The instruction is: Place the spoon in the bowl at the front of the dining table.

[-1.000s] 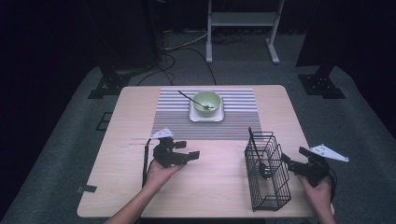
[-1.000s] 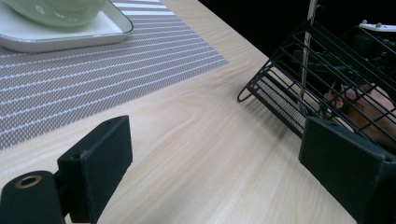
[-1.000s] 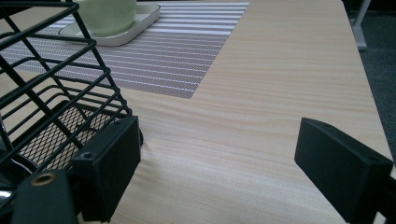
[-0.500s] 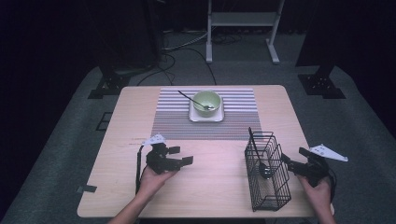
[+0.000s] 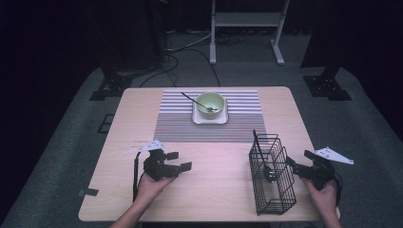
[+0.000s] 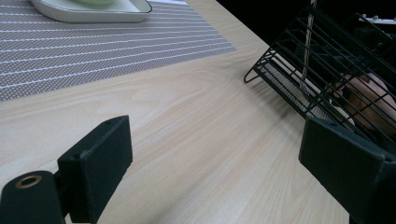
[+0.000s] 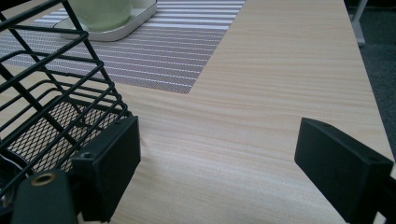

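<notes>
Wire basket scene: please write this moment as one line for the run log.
left gripper: open, holds nothing | right gripper: open, beside wire basket | black utensil: stands in basket | bowl: on placemat

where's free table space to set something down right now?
Biggest bare patch: the wood between the left gripper and the wire basket, in front of the striped placemat. Also bare: the strips of table left and right of the placemat. Crowded: mat centre with the bowl on its white tray, and the near right corner, with basket and right gripper.
</notes>
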The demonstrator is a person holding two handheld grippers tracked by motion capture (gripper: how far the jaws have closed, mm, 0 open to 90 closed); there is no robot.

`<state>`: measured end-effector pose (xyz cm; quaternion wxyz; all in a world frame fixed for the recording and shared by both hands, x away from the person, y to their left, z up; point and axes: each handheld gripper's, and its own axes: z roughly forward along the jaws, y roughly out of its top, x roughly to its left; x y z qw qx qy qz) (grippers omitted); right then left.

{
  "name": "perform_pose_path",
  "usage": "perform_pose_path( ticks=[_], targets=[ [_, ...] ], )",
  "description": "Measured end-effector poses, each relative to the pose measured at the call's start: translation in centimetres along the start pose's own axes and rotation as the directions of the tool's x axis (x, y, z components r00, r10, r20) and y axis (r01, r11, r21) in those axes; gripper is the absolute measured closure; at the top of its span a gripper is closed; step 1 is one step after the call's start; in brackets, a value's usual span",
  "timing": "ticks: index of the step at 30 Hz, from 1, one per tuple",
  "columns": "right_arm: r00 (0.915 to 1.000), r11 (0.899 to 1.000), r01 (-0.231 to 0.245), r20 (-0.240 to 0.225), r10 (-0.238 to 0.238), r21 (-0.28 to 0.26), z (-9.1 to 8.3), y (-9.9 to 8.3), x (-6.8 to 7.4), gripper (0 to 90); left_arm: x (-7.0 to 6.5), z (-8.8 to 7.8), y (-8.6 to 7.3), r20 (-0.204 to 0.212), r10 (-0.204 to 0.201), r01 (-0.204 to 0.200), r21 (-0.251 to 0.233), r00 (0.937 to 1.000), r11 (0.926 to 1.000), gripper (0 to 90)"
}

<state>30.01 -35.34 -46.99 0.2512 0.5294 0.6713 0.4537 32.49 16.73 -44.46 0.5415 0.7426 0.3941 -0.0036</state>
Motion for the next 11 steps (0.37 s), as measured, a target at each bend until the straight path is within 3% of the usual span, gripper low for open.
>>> perform_pose_path(
  ticks=[11],
  targets=[
    [1.0, 1.0, 0.002, -0.003, -0.002, 0.002, 0.0, -0.02, -0.02, 13.3, 0.61, -0.75, -1.08, -0.001, -0.036, 0.036, -0.021, 0.9993, 0.9991, 8.7]
  ],
)
